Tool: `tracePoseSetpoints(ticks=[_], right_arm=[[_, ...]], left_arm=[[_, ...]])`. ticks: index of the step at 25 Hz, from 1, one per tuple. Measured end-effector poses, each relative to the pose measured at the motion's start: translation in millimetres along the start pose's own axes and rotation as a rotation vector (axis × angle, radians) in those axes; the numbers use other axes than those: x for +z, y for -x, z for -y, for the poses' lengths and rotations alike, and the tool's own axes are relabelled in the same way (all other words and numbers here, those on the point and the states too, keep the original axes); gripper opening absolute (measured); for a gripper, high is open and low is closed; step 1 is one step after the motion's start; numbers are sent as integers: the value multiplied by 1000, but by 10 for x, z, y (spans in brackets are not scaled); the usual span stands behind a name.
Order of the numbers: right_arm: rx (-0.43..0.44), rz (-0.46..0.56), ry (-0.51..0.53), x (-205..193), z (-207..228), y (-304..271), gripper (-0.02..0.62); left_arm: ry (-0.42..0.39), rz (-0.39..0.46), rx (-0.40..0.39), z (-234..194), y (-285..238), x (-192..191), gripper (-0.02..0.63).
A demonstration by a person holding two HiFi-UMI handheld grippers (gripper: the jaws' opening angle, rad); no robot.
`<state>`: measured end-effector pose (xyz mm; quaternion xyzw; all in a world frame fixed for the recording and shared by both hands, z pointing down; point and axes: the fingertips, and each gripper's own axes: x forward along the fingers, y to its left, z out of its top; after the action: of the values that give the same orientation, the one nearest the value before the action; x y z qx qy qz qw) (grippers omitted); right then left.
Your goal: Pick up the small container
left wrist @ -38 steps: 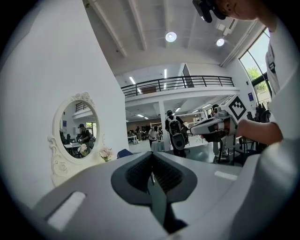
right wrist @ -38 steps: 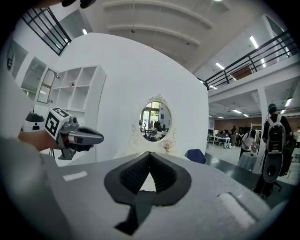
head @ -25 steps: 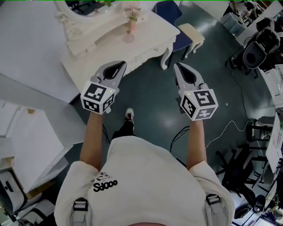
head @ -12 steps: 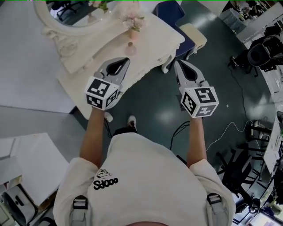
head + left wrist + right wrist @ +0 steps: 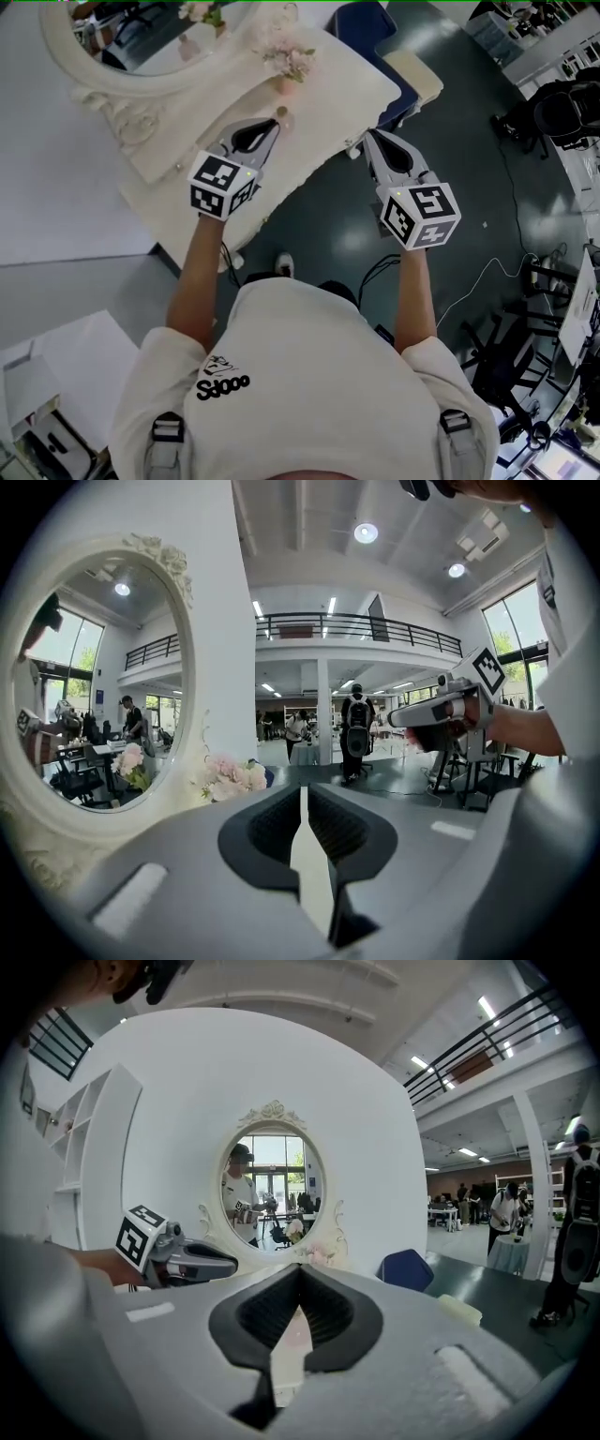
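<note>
Left hand-held gripper [image 5: 273, 125], empty jaws opening, and clenched right hand-held gripper [image 5: 367, 135] have neared the dressing table [image 5: 337, 94].

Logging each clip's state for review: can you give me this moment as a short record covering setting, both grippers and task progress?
setting: white dressing table with oval mirror and pink flowers; dark floor
left gripper: above the table's edge, jaws opening, nothing between them
right gripper: above the floor by the table's corner, jaws together, empty
task: nothing picked up yet
</note>
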<state>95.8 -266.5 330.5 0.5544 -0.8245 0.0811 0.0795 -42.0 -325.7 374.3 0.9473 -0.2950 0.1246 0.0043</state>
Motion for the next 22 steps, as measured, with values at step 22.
tracePoseSetpoints(ticks=[22], right_arm=[[203, -212, -22, -835, 757, -955, 2]], left_arm=[[216, -232, 137, -790, -1335, -1664, 204]])
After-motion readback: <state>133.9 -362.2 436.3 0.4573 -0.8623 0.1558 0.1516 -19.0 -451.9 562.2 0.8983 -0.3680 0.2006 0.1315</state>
